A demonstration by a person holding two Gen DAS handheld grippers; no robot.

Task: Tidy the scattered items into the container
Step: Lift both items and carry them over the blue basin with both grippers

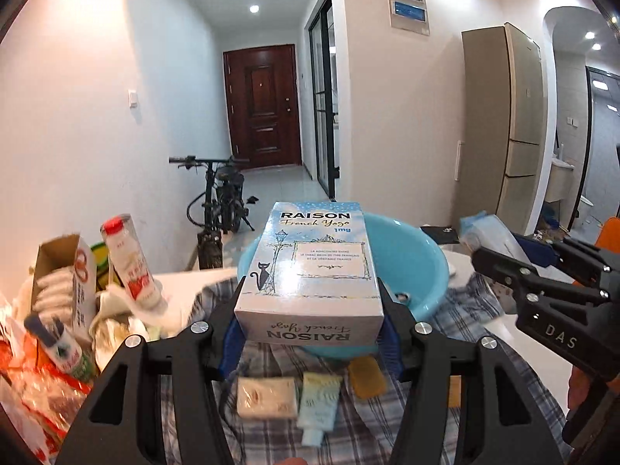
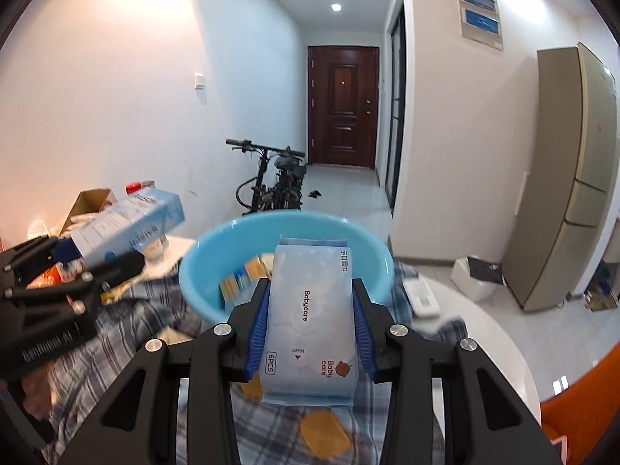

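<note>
Both grippers are loaded up here. The left gripper (image 1: 310, 325) is clamped on a pale blue RAISON box (image 1: 308, 267), blue pads pressing its two long sides, box held clear above the plaid cloth (image 1: 271, 356); in that view the blue basin (image 1: 414, 263) sits right behind the box, poking out toward 2 o'clock of it.

The right gripper (image 2: 310, 333) is squeezed shut on a Babycare wipes pack (image 2: 310, 325), pack lying flat between the pads with its far end reaching over the near rim of the basin (image 2: 286, 224); inside the basin, at about 9 o'clock of the pack, there are a few small yellow and blue packets (image 2: 242, 279) already lying in the bottom.

Still out on the cloth in the left wrist view: a white wrapped soap bar (image 1: 267, 397) at 7 o'clock below the box, a mint green tube (image 1: 319, 403) straight down at 6, and a yellow sponge-ish pad (image 1: 366, 376) at 5; the right wrist view shows another orange-yellow pad (image 2: 325, 436) at 6 o'clock under the wipes.

Off at 9 o'clock in the left view there's a messy pile; an open cardboard carton (image 1: 66, 283), a white bottle with a red cap (image 1: 131, 263), a small bottle with a dark cap (image 1: 58, 345). A white remote (image 2: 420, 296) lies at 3 o'clock of the basin in the right view; background is a bicycle (image 1: 217, 197), a brown door (image 1: 263, 108) and a fridge (image 1: 500, 124).
</note>
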